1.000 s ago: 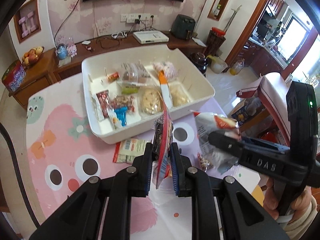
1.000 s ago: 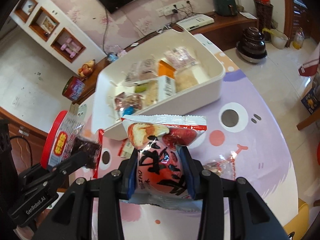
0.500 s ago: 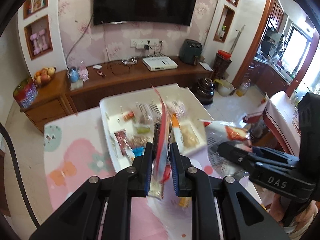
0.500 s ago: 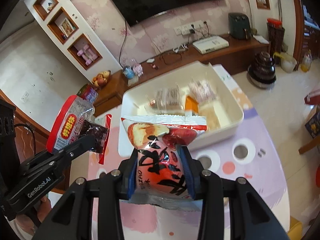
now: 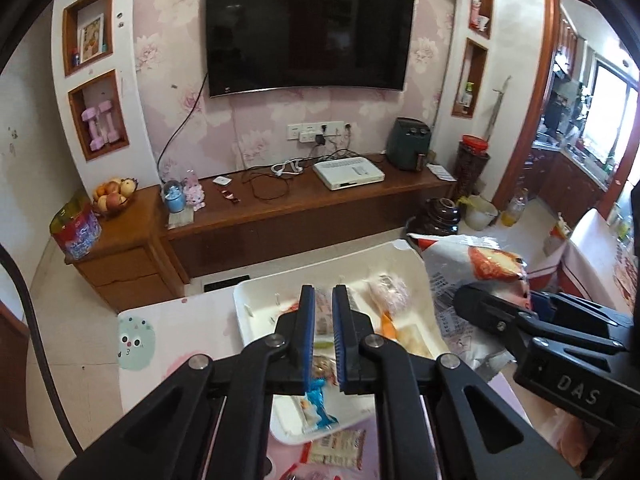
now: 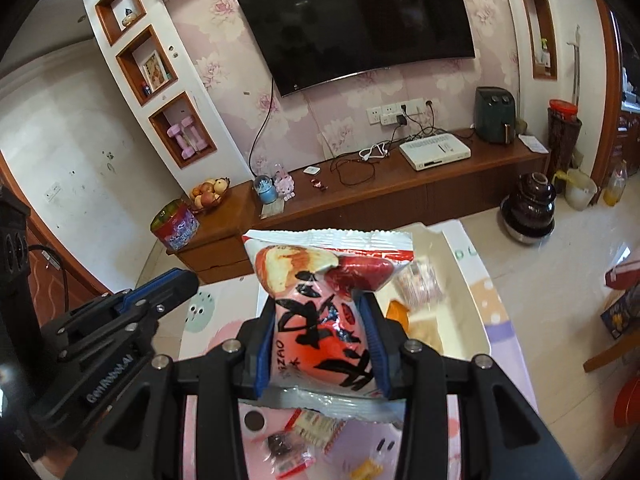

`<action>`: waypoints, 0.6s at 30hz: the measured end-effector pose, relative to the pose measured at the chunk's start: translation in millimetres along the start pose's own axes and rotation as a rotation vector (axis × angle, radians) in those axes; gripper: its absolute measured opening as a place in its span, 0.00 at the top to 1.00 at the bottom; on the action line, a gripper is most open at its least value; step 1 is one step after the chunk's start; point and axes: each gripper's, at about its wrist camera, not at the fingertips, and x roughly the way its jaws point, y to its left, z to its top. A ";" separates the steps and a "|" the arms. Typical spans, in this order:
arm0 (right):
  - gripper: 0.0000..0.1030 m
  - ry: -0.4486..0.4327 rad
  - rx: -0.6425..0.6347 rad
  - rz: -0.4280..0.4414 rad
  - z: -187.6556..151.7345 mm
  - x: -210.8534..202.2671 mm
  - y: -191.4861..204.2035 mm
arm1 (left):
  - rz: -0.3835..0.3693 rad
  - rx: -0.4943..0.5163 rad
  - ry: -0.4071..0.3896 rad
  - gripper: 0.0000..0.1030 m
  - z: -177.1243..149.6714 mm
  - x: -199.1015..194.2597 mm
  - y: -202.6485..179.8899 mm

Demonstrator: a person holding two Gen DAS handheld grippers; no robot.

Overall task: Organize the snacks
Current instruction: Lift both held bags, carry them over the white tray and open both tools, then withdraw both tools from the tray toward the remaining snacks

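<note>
We are holding our right tool (image 6: 322, 342) clamped on a red-and-white snack bag (image 6: 320, 312) above the near rim of the white bin (image 5: 256, 312). Our left tool (image 5: 324, 334) is hanging over the bin, its pads slightly parted and gripping nothing, just beside the right tool.

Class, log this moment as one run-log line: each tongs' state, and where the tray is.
left tongs: nothing held, narrow gap | right tongs: shut on red snack bag | white tray: on table below both
</note>
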 end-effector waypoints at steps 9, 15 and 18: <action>0.58 0.094 0.013 -0.002 7.9 49.5 -3.1 | 0.069 -0.030 0.086 0.79 -13.8 33.8 15.6; 0.53 0.177 -0.009 -0.007 -1.9 78.4 -2.1 | 0.105 -0.082 0.155 0.24 -37.2 49.1 34.5; 0.51 0.184 -0.005 -0.006 -5.1 76.9 -3.2 | 0.120 -0.091 0.180 0.24 -48.7 52.1 44.3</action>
